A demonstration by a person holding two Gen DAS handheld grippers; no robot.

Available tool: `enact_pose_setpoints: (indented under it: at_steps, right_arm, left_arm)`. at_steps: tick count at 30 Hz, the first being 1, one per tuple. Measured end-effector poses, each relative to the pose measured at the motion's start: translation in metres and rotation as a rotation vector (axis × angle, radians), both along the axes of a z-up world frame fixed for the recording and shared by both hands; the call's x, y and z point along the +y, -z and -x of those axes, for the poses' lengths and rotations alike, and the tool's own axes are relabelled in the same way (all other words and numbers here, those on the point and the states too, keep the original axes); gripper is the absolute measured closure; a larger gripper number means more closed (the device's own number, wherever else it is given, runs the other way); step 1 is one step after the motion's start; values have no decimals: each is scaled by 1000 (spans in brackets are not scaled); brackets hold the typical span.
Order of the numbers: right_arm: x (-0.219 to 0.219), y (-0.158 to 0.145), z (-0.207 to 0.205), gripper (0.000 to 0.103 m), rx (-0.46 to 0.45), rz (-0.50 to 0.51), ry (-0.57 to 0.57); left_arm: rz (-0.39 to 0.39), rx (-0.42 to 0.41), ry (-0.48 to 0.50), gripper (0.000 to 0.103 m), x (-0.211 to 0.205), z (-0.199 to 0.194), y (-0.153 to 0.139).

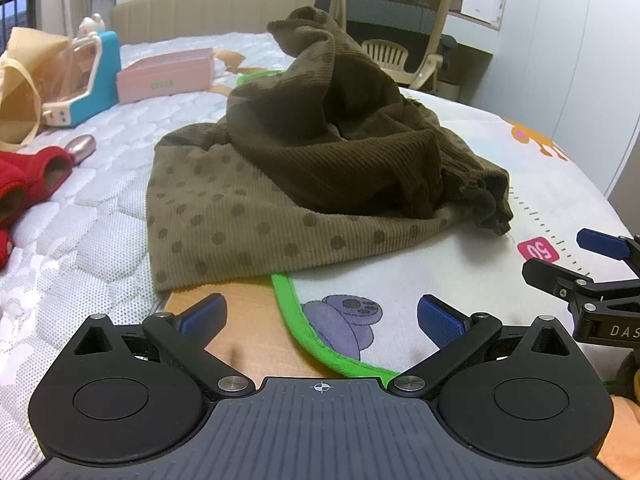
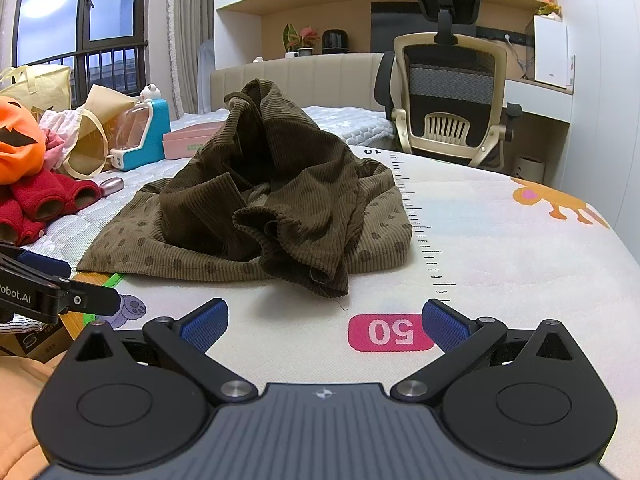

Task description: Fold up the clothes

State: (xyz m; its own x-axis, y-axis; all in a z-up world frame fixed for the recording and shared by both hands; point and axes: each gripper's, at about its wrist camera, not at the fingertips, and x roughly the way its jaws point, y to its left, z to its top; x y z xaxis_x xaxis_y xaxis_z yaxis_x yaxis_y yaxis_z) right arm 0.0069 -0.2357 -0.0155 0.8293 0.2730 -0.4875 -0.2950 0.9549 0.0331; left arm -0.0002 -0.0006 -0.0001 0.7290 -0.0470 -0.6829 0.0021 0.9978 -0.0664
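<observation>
Nearest the cameras, both tools hang low over the bed's near edge with nothing in them. The left gripper [image 1: 322, 316] has its jaws wide apart above the green-bound hem of a printed mat [image 1: 460, 264]; the right gripper [image 2: 324, 322] is just as wide apart, hovering over the mat beside the pink "50" label [image 2: 390, 332]. Each shows at the edge of the other's view, so they sit side by side and near one another.

Just beyond them lies the garment [image 1: 320, 160], a brown corduroy piece with a lighter dotted panel. The dotted part lies fairly flat, partly on the mat and partly on the white mattress [image 1: 80, 248]; the darker part is heaped on top in a tall crumple, with a gathered cuff or hem [image 2: 320, 264] spilling toward the right gripper.

The work looks to be at its very start: no fold is made and the cloth is not yet spread. The next move probably calls for each gripper to close on an edge of the heap, the cuff being the handiest for the right, and draw the dark part off the dotted panel until it lies flat.

Farther off are red clothes [image 1: 28, 184], a toy [image 1: 84, 80], a pink box [image 1: 168, 74] and an office chair [image 2: 448, 92].
</observation>
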Motion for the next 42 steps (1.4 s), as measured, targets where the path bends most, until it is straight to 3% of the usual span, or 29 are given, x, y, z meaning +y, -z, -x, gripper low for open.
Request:
enact_pose_setpoints:
  at_steps: [42]
  right_arm:
    - [1, 0, 0, 0, 2, 4, 3]
  left_arm:
    - [6, -1, 3, 0, -1, 0, 2]
